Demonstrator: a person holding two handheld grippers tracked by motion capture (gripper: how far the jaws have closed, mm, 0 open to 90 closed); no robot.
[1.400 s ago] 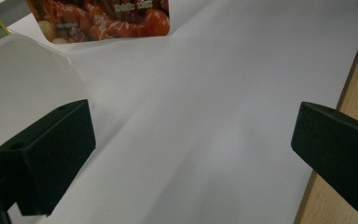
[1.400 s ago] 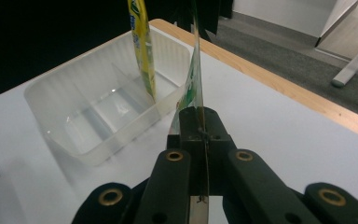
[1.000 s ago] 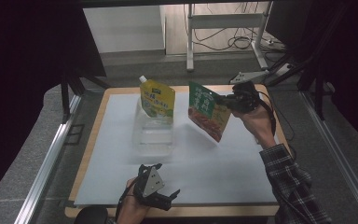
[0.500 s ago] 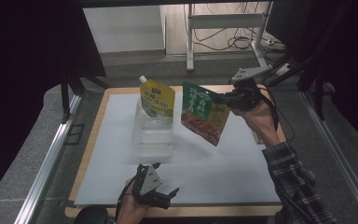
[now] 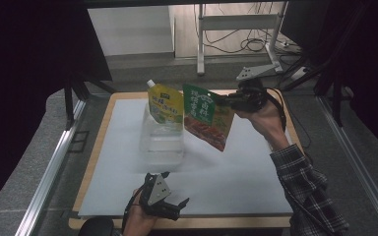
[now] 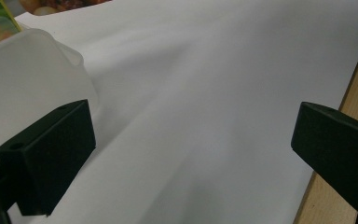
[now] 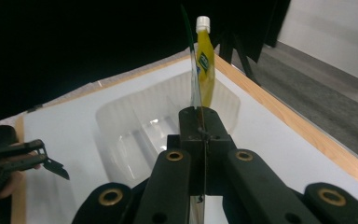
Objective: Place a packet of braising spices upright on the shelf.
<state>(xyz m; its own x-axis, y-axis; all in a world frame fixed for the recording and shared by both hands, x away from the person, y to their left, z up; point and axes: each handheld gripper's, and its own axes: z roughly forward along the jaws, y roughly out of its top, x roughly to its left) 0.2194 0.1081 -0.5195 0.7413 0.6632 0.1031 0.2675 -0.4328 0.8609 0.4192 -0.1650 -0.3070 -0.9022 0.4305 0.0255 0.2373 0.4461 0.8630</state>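
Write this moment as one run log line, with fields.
right gripper: shut on green pouch, above clear container | left gripper: open, near table edge | yellow pouch: in container

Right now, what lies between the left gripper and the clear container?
Nothing: in the high view, only bare white sheet separates the left gripper from the clear container.

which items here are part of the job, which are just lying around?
In the job: green pouch, clamped in the right gripper; clear tub; yellow pouch standing in it.
Lying about: floor cables; metal stand. Left gripper idle, open.
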